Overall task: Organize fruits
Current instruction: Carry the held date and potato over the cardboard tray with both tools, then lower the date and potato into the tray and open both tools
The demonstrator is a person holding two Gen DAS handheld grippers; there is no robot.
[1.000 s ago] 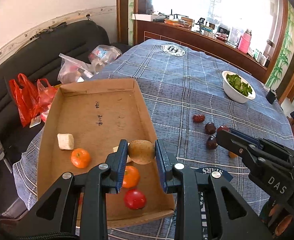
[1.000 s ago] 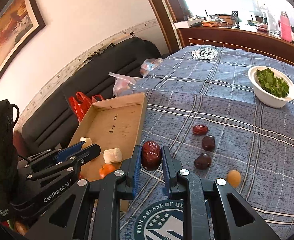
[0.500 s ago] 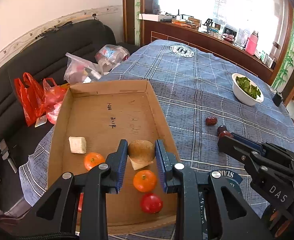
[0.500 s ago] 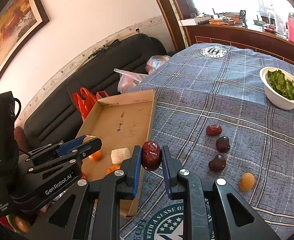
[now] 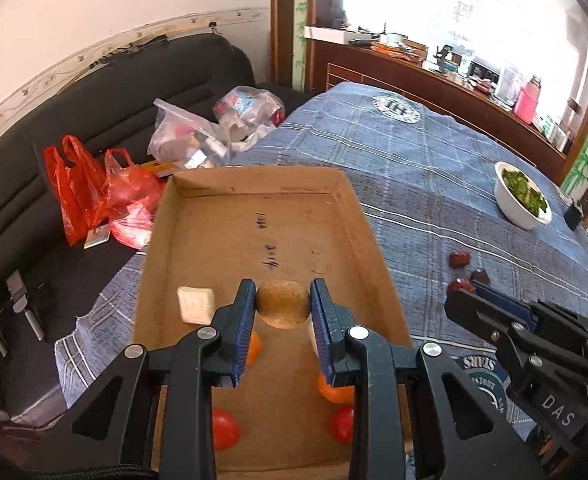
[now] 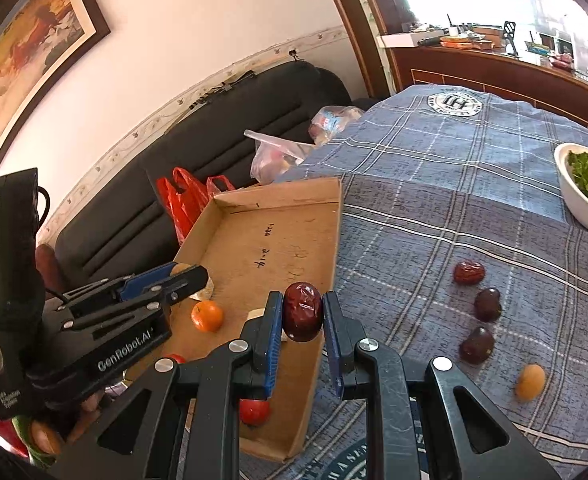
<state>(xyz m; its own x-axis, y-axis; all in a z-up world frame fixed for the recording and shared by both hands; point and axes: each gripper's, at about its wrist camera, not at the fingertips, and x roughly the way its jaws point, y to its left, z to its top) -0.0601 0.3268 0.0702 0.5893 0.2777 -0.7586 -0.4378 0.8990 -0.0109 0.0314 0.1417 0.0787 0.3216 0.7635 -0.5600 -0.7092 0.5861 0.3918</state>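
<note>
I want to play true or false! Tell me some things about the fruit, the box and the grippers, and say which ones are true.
1. The left gripper is holding a brown kiwi. True.
2. The right gripper is empty. False: it is shut on a dark red date.
3. The cardboard box already has small oranges and red tomatoes in it. True: an orange and a tomato show among them.
4. The white bowl is full of oranges. False: it holds green leaves.
5. No fruit lies on the blue checked tablecloth. False: dark red dates and a small yellow-orange fruit lie there.
</note>
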